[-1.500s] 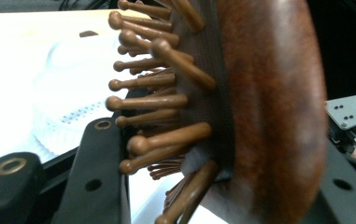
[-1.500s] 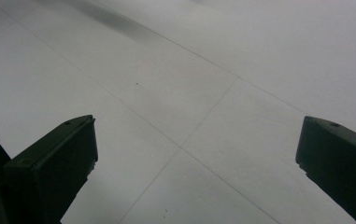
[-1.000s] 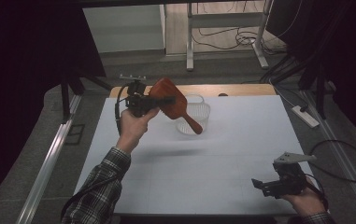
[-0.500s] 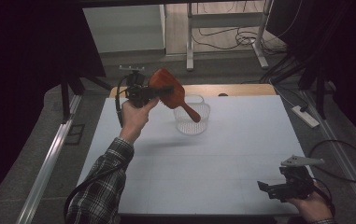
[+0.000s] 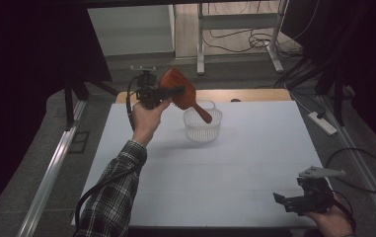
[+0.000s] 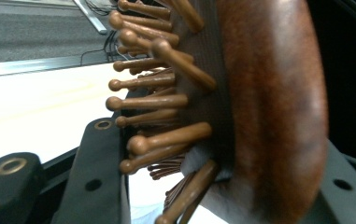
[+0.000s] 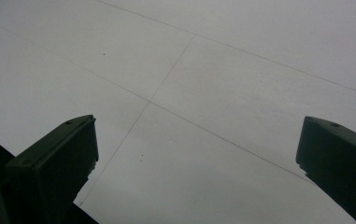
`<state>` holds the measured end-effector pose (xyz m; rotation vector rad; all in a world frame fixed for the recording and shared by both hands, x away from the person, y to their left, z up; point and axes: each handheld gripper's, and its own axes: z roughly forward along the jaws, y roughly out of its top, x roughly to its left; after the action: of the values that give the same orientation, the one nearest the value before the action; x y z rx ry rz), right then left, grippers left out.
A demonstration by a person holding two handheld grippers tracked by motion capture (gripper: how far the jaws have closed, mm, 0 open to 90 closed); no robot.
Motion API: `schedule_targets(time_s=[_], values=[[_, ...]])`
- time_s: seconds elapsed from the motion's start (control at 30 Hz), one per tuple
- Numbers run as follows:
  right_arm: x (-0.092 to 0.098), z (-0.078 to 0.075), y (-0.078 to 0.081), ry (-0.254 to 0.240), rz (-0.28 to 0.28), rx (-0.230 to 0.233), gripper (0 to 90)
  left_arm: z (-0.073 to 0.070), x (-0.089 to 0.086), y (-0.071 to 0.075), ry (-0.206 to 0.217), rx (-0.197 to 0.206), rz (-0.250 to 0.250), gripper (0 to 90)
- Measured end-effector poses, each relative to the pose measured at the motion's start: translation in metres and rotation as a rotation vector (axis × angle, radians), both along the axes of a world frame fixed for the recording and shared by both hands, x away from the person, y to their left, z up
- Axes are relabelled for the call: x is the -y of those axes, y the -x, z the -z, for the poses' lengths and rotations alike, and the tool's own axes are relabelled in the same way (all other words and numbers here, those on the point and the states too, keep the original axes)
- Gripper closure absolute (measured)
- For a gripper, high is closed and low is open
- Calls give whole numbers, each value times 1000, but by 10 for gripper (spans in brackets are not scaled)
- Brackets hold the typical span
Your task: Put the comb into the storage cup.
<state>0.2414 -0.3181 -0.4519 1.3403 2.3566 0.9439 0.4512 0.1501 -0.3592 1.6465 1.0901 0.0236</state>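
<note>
Left gripper [image 5: 168, 93] clamps wooden hairbrush [image 5: 180, 91] above far table [image 5: 225, 177] edge.

Jaws grasp the brush head; its handle slants down over the clear mesh basket [image 5: 203, 127], contact unclear. Bristles face the left jaw in the left gripper view. Right gripper [image 5: 299, 200] sits low at near right corner, jaws released, nothing between them.

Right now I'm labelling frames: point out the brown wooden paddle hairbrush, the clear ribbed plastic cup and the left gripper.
brown wooden paddle hairbrush [image 5: 179, 88], high view, back of its head
clear ribbed plastic cup [image 5: 203, 127], high view, its side wall
left gripper [image 5: 169, 92], high view, between its jaws
</note>
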Motion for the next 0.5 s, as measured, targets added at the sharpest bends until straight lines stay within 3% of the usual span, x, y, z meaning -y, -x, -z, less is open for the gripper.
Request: schedule_targets(time_s=[0.5], values=[[1, 0, 0, 2, 2, -3, 0, 16, 20, -9, -24, -7, -10, 541]])
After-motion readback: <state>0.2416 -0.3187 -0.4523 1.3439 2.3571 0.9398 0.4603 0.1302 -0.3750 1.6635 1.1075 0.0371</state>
